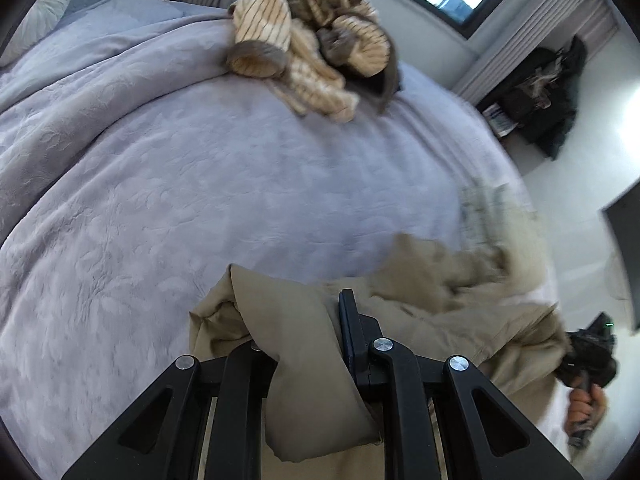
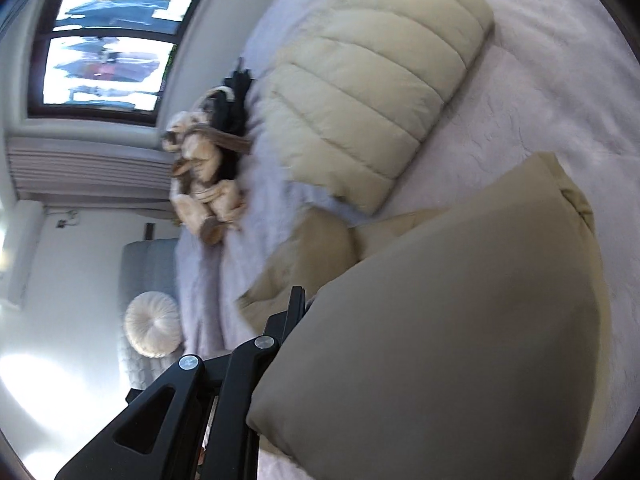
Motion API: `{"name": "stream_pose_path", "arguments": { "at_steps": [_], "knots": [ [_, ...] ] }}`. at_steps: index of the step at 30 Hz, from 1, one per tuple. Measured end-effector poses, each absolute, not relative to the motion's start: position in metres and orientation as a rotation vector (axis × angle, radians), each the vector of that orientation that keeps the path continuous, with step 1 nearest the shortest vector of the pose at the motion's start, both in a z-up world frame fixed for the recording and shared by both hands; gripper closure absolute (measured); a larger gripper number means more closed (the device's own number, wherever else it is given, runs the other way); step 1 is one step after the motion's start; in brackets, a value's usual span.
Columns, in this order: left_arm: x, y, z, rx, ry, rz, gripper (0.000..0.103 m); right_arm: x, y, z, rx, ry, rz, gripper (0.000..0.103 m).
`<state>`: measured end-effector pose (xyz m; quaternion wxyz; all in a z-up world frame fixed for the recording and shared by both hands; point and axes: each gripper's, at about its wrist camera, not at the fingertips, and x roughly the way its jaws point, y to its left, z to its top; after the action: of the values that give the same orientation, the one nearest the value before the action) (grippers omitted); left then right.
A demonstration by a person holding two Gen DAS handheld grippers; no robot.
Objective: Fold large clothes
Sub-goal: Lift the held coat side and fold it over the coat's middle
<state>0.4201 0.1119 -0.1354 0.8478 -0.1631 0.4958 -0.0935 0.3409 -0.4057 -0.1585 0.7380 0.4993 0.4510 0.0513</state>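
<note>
My left gripper (image 1: 304, 344) pinches the khaki garment (image 1: 420, 300) at the bottom of the frame, my right gripper (image 2: 320, 320) pinches another edge, so it hangs spread over the bed (image 1: 200, 180) for folding.

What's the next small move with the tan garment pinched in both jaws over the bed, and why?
Probably carry the tan garment further over the open lavender bedspread and lay it flat before folding. The left gripper and right gripper each pinch bunched fabric, with slack sagging between them. The striped garment and the quilted cream jacket lie apart, so there looks to be room.
</note>
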Motion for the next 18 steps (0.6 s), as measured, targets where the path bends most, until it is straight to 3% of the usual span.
{"name": "stream_pose_path", "arguments": {
  "at_steps": [8,11,12,13,14,15,16,18],
  "knots": [
    [0.432,0.094,-0.164,-0.252,1.069,-0.110,0.083,0.360,-0.400,-0.195,1.034,1.019,0.091,0.090],
    [0.426,0.090,-0.148,-0.194,1.046,-0.100,0.079,0.362,-0.396,-0.183,1.013,1.019,0.086,0.081],
    [0.423,0.090,-0.142,-0.179,1.037,-0.101,0.066,0.363,-0.396,-0.179,1.012,1.014,0.088,0.076],
    [0.421,0.090,-0.136,-0.170,1.023,-0.106,0.044,0.362,-0.396,-0.172,1.018,1.002,0.102,0.061],
    [0.417,0.091,-0.128,-0.164,1.006,-0.110,0.033,0.362,-0.396,-0.167,1.022,0.990,0.115,0.042],
    [0.412,0.091,-0.120,-0.160,0.986,-0.115,0.021,0.361,-0.396,-0.159,1.019,0.973,0.129,0.035],
    [0.409,0.091,-0.113,-0.158,0.974,-0.119,0.021,0.360,-0.396,-0.151,1.003,0.958,0.137,0.028],
    [0.403,0.091,-0.102,-0.142,0.959,-0.118,0.021,0.356,-0.394,-0.137,0.962,0.946,0.150,0.028]
  ]
}}
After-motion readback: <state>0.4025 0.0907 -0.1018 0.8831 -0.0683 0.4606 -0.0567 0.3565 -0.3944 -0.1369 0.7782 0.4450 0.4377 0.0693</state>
